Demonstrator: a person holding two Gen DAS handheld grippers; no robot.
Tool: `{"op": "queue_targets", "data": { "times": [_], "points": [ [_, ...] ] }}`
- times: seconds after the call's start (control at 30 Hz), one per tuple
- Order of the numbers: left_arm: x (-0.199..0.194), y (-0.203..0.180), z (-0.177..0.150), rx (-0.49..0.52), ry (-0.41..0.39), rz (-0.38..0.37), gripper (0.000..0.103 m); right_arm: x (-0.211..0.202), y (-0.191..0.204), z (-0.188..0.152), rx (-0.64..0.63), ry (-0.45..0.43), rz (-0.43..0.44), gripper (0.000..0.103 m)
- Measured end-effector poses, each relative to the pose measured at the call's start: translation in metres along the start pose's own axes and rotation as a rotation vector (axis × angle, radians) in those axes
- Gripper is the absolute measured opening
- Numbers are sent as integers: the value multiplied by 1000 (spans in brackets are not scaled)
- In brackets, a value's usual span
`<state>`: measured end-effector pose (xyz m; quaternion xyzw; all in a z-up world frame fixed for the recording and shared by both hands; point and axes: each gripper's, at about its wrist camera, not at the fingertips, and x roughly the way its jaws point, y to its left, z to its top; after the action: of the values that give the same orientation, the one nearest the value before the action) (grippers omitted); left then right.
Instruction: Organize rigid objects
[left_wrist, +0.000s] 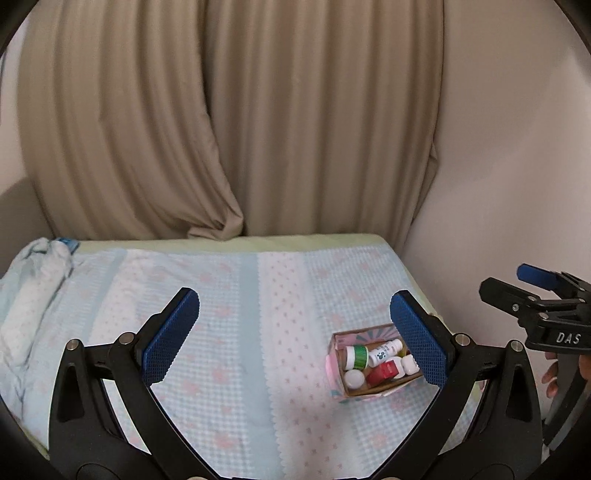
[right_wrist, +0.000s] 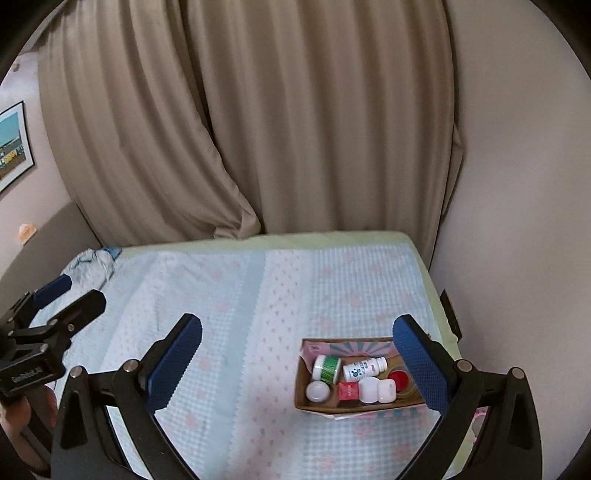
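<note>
Both held above the bed (right_wrist: 229, 295), left gripper (left_wrist: 295, 332) and right gripper (right_wrist: 297, 354) spread wide, gripping nothing. Bottles packed in the cardboard box (right_wrist: 301, 391).

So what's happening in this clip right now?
A person holds two handheld grippers above a bed. The left gripper and right gripper are both open and empty. Small bottles and jars, including a green-labelled bottle and a red-capped jar, already lie in the cardboard box on the patterned sheet.
</note>
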<state>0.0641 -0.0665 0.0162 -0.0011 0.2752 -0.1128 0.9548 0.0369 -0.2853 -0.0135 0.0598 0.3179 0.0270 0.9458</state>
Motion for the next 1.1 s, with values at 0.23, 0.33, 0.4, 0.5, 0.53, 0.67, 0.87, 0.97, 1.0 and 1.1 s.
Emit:
{"op": "queue_targets", "data": {
  "times": [0.23,0.33,0.4,0.5,0.53,0.67,0.87,0.97,1.0,1.1],
  "points": [
    [-46,9,-8,1,-79,25,103,-45,29,-11,-47,-102,-89,103],
    [-56,12,-14,-6,-99,30,103,-54,35,-15,-64,-130,-115,103],
    [-62,12,-19,-3,-107,47,103,-57,37,-16,-70,-140,-126,103],
    [-68,13,-21,-8,-119,54,103,-61,38,-17,-65,-149,-122,103],
    [-70,14,-22,-10,-121,54,103,-61,39,-17,-64,-152,-123,103],
    [-73,15,-21,-1,-134,69,103,-62,41,-17,-59,-160,-117,103],
    [-71,16,-16,4,-136,82,103,-62,44,-16,-59,-170,-114,103],
    [-69,15,-15,7,-135,85,103,-61,44,-16,-63,-169,-116,103],
    [-70,15,-14,8,-135,86,103,-62,44,-17,-63,-169,-115,103],
    [-71,14,-13,10,-145,91,103,-60,44,-16,-63,-167,-111,103]
  ]
}}
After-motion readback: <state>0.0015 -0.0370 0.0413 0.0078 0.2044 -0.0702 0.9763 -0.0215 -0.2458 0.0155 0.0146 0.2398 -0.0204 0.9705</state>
